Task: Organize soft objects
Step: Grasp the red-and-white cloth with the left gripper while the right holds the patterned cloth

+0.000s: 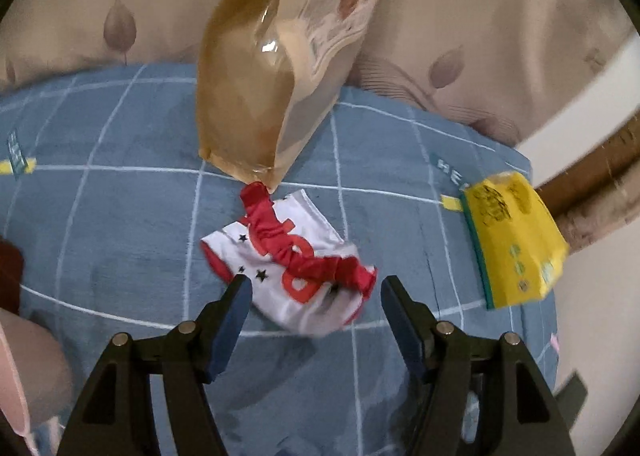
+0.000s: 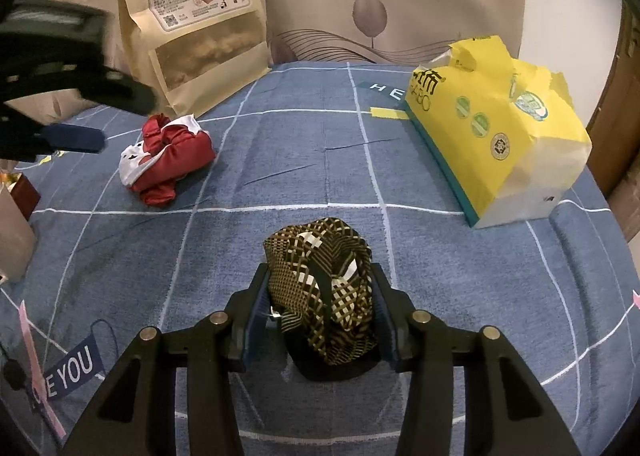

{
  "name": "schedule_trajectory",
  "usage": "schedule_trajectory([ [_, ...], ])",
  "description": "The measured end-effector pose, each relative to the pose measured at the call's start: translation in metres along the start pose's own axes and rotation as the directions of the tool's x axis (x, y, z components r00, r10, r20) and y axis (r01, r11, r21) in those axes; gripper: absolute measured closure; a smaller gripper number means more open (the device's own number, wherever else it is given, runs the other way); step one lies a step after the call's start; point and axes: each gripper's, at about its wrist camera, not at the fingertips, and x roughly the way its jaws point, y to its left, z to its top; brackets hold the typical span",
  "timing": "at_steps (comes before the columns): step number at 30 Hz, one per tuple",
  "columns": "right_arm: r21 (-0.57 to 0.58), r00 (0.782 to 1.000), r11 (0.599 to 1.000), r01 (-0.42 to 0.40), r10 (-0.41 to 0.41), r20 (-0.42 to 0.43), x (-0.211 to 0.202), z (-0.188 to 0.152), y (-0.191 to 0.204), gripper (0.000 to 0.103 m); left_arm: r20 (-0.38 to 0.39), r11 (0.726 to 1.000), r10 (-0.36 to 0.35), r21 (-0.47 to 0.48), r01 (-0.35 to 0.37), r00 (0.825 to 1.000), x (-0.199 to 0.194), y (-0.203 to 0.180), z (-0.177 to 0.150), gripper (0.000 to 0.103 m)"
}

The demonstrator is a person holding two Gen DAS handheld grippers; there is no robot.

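- Your left tool point(image 1: 316, 288) has its jaws spread wide, and nothing is gripped between them. In the right wrist view it shows as a dark blur at the far left point(image 2: 76, 135), above the bed.
- Just beyond and partly between its fingertips lies the red and white garment point(image 1: 296, 268), bunched up, with black stars and red print on the white cloth. It rests on the blue checked bedspread point(image 1: 120, 215), towards the far left part of the bed.
- Right behind that garment stands a brown paper snack bag point(image 2: 192, 15) with a printed label. It is upright at the far edge of the bed, against a beige leaf-patterned cloth point(image 2: 380, 7).
- Your right tool point(image 2: 320, 296) is closed on a dark patterned cloth bundle point(image 2: 324, 296) with a brown, black and white check. Both pads press on its sides, and the jaws stand partway open around it. The bundle sits over the near middle of the bed; whether it touches the bedspread you cannot tell.
- Towards the far right corner of the bed lies a yellow tissue pack point(image 2: 492, 131), its top torn open, well apart from both garments.
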Motion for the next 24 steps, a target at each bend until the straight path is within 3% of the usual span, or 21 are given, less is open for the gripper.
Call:
schedule_trajectory([
  [4,0.017,1.0,1.0,-0.022,0.022,0.002,-0.001,-0.001,-0.004,0.058,-0.014,0.997,0.044,-0.059,-0.045,0.999,0.024,-0.003,0.009,0.034],
  [10,0.025,1.0,0.999,-0.031,0.031,0.003,-0.002,-0.002,-0.004,0.057,-0.015,0.99,0.118,-0.07,-0.119,0.993,0.053,-0.005,0.015,0.034],
  [15,0.025,0.999,0.999,-0.034,0.034,0.003,-0.002,-0.002,-0.005,0.056,0.007,0.992,0.129,-0.004,-0.129,0.992,0.063,-0.004,0.013,0.035],
  [19,0.022,1.0,0.999,-0.031,0.03,0.002,-0.002,-0.002,-0.005,0.056,0.008,0.992,0.122,0.03,-0.122,0.993,0.058,0.003,0.006,0.071],
  [21,0.016,1.0,1.0,-0.023,0.023,0.0,-0.002,-0.002,-0.004,0.056,0.006,0.992,0.111,0.051,-0.111,0.994,0.054,0.007,0.003,0.082],
  [24,0.005,1.0,1.0,-0.01,0.01,-0.003,0.0,0.0,-0.001,0.056,0.006,0.995,0.086,0.051,-0.086,0.996,0.043,0.013,-0.001,0.086],
])
